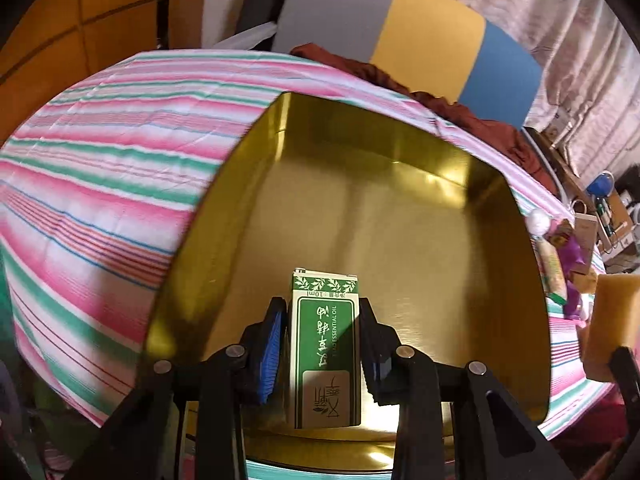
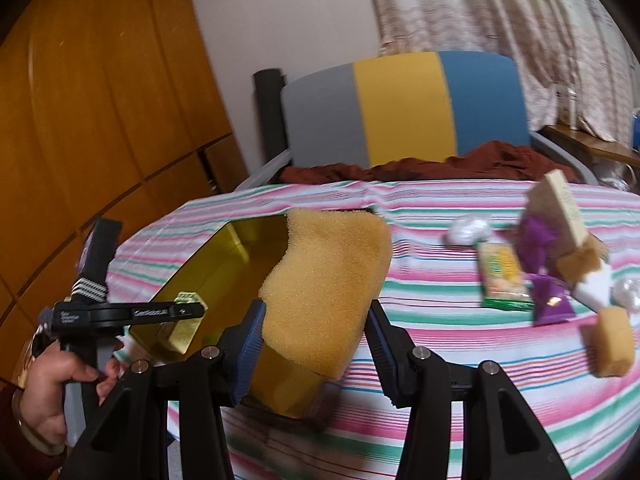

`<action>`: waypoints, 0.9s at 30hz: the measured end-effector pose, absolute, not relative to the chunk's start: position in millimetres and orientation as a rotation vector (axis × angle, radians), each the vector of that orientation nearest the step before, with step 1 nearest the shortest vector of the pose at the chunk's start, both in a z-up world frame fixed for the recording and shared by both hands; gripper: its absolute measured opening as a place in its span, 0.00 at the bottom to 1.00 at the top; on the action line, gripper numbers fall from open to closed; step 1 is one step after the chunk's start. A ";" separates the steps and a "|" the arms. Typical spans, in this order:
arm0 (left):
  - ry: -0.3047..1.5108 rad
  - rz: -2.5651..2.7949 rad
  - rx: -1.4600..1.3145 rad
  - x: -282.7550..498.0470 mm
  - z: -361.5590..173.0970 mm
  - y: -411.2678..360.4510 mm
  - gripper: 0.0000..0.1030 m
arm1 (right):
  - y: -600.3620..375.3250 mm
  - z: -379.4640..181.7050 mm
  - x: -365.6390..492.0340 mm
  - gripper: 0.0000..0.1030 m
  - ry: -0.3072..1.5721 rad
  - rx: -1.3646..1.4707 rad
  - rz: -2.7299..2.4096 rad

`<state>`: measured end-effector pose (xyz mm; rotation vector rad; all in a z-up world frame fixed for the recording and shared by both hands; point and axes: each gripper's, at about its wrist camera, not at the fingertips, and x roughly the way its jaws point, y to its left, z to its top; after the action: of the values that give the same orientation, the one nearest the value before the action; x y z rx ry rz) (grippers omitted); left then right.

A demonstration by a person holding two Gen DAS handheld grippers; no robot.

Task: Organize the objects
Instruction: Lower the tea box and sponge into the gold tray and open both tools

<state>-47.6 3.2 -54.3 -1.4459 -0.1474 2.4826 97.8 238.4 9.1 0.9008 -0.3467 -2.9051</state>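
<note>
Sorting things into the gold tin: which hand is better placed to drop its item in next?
Left. Its fingers hold the green box directly over the gold tin; the right gripper's sponge looks nearer the tin's edge.

A tin [image 1: 400,216] sits open on the table [image 1: 100,184], toward its left side. Over the tin's near part the left gripper [image 1: 324,344] holds a small carton [image 1: 325,352] between its pads. The right gripper [image 2: 316,332] holds a sponge [image 2: 328,280] just right of the tin, above its right rim. Further right on the table lies a cluster of packets [image 2: 504,276], two wrapped balls and smaller sponge pieces [image 2: 612,340]. Behind the table's far edge lies a crumpled cloth [image 2: 440,166], with a chair back [image 2: 404,108] behind it.
</note>
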 end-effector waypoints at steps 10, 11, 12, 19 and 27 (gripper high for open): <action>-0.368 2.592 -1.355 -45.2 -26.4 -40.0 0.81 | 191.3 -14.8 65.1 0.49 -0.304 1.052 -2.758; -0.394 2.622 -1.339 -44.1 -21.6 -45.8 0.84 | 187.0 -18.2 60.7 0.49 -0.309 1.074 -2.742; -0.417 2.654 -1.320 -41.7 -17.3 -50.4 0.90 | 183.6 -21.8 56.1 0.49 -0.322 1.093 -2.723; -0.514 2.714 -1.245 -36.4 2.2 -69.3 0.92 | 150.5 -31.8 27.1 0.50 -0.319 1.141 -2.629; -0.533 2.725 -1.211 -25.2 10.3 -75.5 0.93 | 125.8 -50.9 2.3 0.58 -0.379 1.255 -2.509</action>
<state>-25.2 -75.5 10.3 -1.2110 -0.5333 2.7254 2.3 125.8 -50.9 1.2551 -0.3787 -2.5092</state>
